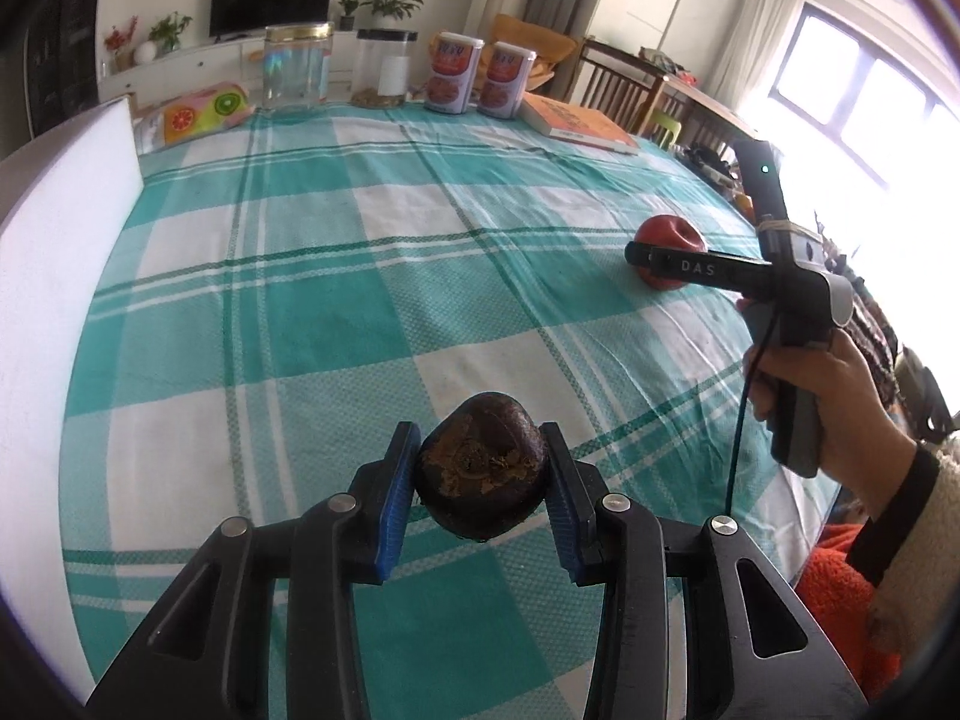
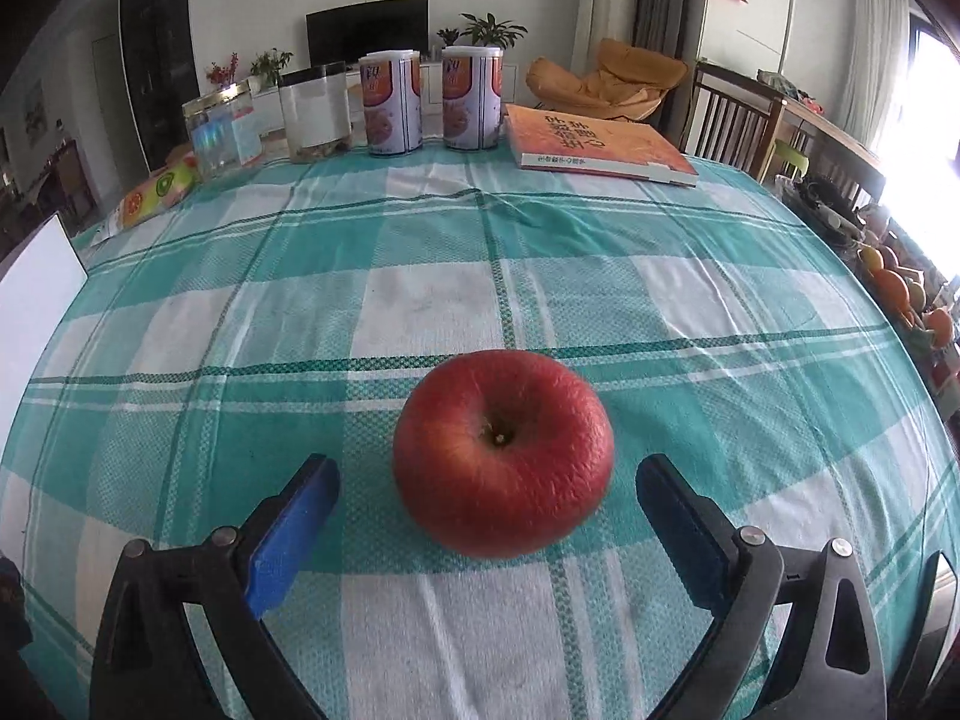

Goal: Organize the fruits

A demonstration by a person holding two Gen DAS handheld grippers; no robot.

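Left wrist view: left gripper (image 1: 480,468) clamped on dark fruit (image 1: 480,471), blue pads (image 1: 396,504) pressing both sides
Dark fruit: near-black, rough skin, brown crusty patch facing camera; whether lifted or resting on cloth, cannot tell
Right wrist view: right gripper (image 2: 486,504) spread wide, apple (image 2: 503,459) between the fingers, gap on each side, no contact
Apple: red, wrinkled skin, stem dimple tilted toward camera, sitting on cloth (image 2: 420,312)
Apple from left view: apple (image 1: 669,240) partly behind right gripper (image 1: 645,255) finger, well apart from dark fruit, off to the right
Right hand: hand (image 1: 840,396) wrapped round the gripper handle, cable hanging below
Cloth: teal/white check, covers table, some creases near far edge
Far edge, left to right: fruit-print pack (image 2: 157,192), clear jar (image 2: 223,132), black-lid jar (image 2: 316,114), two cans (image 2: 391,105) side by side, orange book (image 2: 600,147) lying flat
Left side: white board (image 1: 66,276) standing at table edge
Right side, off table: oranges (image 2: 891,285), blurred by window glare
Background: TV (image 2: 367,30), plants, wooden chairs
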